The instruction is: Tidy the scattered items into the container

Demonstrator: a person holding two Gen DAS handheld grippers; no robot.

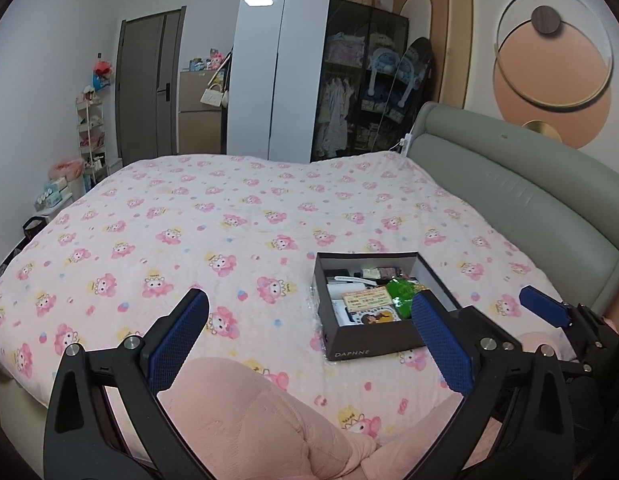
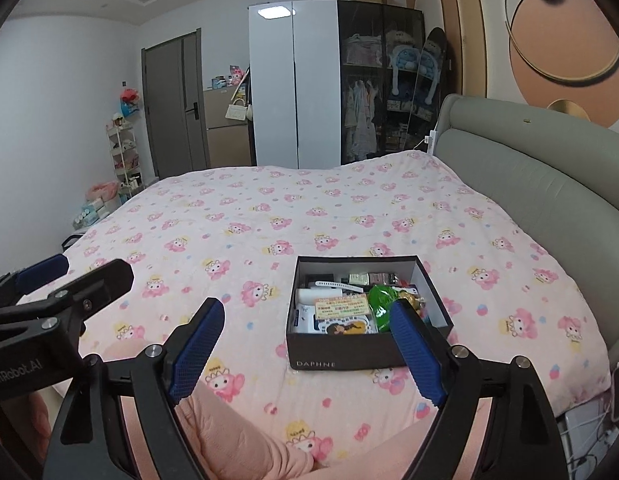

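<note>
A dark shoebox marked DAPHNE (image 1: 369,342) (image 2: 341,356) sits on the pink patterned quilt near the bed's front right. Inside lie several items: a green packet (image 1: 403,292) (image 2: 379,300), an orange card (image 1: 367,300) (image 2: 341,306), white pieces and small dark packs. My left gripper (image 1: 309,300) hovers open just left of the box, with nothing between its blue pads. My right gripper (image 2: 307,306) is open too, empty, its right finger (image 2: 417,352) overlapping the box's front right corner. No loose item shows on the quilt.
The quilt (image 1: 229,220) spreads wide to the left and behind the box. A grey-green headboard (image 1: 529,200) runs along the right. Pink soft fabric (image 1: 249,420) bulges at the near edge. Wardrobe (image 1: 277,80), door and shelf rack (image 1: 91,132) stand beyond the bed.
</note>
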